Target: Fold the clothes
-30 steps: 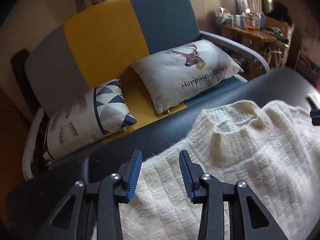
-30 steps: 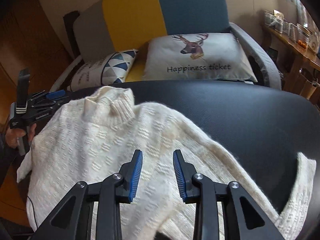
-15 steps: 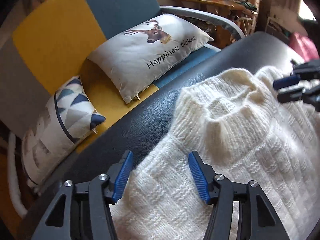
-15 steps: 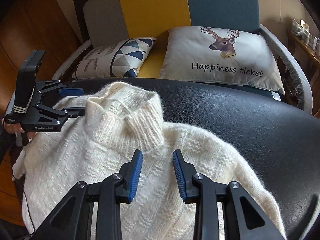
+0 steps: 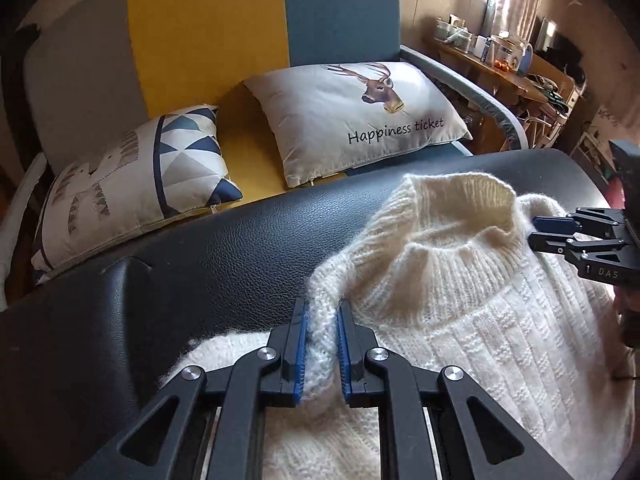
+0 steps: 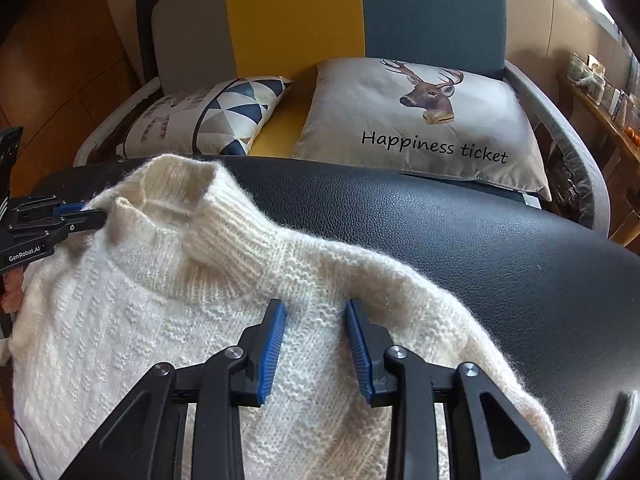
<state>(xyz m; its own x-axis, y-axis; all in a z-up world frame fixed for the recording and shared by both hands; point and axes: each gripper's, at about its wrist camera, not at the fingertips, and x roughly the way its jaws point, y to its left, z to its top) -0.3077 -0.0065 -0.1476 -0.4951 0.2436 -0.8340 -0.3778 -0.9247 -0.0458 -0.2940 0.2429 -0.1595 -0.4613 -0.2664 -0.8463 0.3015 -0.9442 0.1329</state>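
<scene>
A cream knitted turtleneck sweater [image 5: 460, 312] lies on a black leather surface [image 5: 224, 256], collar pointing toward the sofa. My left gripper [image 5: 322, 312] is shut on a fold of the sweater's left shoulder. It also shows at the left edge of the right wrist view [image 6: 76, 212]. My right gripper [image 6: 316, 310] is open, its blue pads resting on either side of the knit at the right shoulder [image 6: 316, 336], beside the collar. It also shows at the right edge of the left wrist view [image 5: 548, 228].
Behind the black surface stands a grey, yellow and blue sofa [image 6: 296, 20] with a deer pillow [image 6: 420, 120] and a triangle-patterned pillow [image 6: 208, 116]. A cluttered wooden shelf [image 5: 500, 60] is at the far right.
My left gripper has closed on the sweater's left shoulder. My right gripper has come down onto the right shoulder with its jaws wider apart.
</scene>
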